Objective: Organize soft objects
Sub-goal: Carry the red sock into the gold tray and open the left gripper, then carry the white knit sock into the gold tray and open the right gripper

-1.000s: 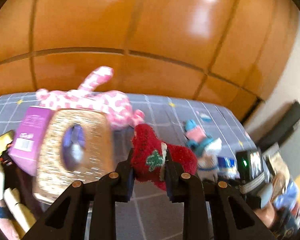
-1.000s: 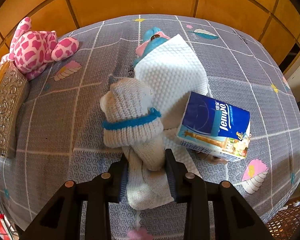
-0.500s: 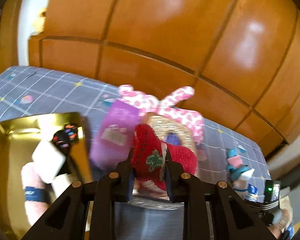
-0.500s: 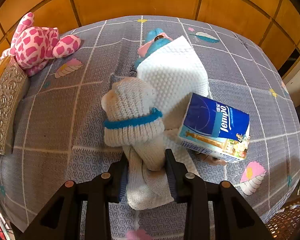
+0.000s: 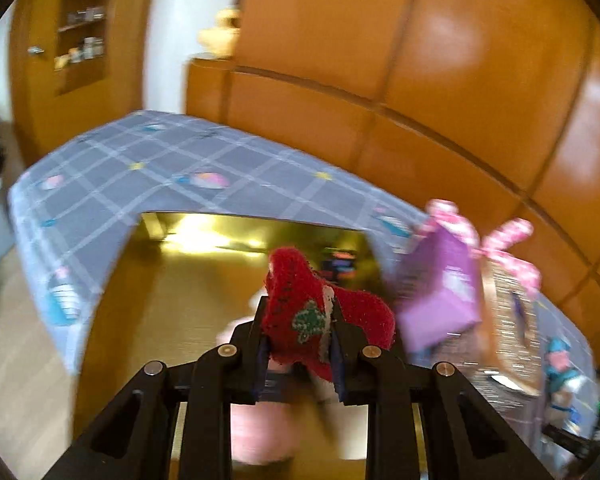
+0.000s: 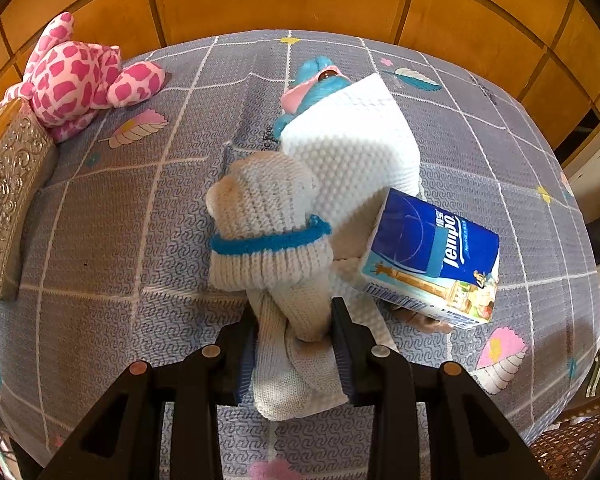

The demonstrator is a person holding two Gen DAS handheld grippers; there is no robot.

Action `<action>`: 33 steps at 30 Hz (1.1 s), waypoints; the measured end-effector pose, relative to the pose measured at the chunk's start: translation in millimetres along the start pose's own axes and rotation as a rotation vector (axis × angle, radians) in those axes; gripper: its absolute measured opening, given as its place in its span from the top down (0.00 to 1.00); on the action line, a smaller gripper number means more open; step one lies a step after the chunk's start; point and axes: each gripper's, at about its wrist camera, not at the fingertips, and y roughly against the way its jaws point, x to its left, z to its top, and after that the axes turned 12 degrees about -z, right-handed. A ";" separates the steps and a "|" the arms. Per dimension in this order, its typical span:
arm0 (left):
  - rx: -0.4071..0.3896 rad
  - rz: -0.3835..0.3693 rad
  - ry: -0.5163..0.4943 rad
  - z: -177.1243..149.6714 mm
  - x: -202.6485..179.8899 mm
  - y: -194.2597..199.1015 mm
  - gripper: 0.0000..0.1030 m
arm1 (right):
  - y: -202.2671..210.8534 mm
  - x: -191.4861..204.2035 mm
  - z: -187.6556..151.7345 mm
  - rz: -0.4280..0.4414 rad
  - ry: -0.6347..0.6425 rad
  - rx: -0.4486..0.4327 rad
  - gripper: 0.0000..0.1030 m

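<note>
Above a shiny gold tray (image 5: 172,280) that sits on the grey checked tablecloth (image 5: 148,168), the left gripper (image 5: 299,344) is clamped on a fuzzy red sock (image 5: 320,304) with a green tree motif on its side; the sock bulges up and to the right out of the narrow gap between the jaws. Blurred pink and white shapes lie in the tray beneath the sock, too smeared to identify. Just to the right of the tray stands a purple box (image 5: 440,292) with a pale label whose print is unreadable, and beyond it a pink spotted plush toy (image 5: 508,240) shows against the wooden wall panels (image 5: 420,60). On the right wrist view, the right gripper (image 6: 295,344) is closed around the lower end of a white knitted sock (image 6: 268,224) banded with a blue stripe, the bundle lying on the cloth in front of the jaws. Touching the sock's far side is a white embossed paper towel (image 6: 352,148), which partly covers a small blue and pink toy (image 6: 316,80). Just right of the sock, resting on the towel's edge, is a blue tissue pack (image 6: 432,256) marked "Tempo", with smaller writing beside the brand too small to read. At the left edge lies an embossed silver box (image 6: 8,196), touching the pink spotted plush toy (image 6: 76,80).
</note>
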 end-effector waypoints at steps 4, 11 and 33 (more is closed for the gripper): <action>0.036 0.099 0.049 -8.2 36.0 -5.0 0.73 | 0.5 2.4 -2.0 -0.006 0.004 -0.005 0.67; 0.070 0.164 0.121 -30.3 68.7 -9.8 0.44 | 2.6 7.3 -3.5 -0.026 0.024 -0.021 0.67; 0.026 -0.008 -0.106 -43.7 -14.0 23.3 0.22 | 62.2 46.3 24.9 0.145 0.001 -0.190 0.80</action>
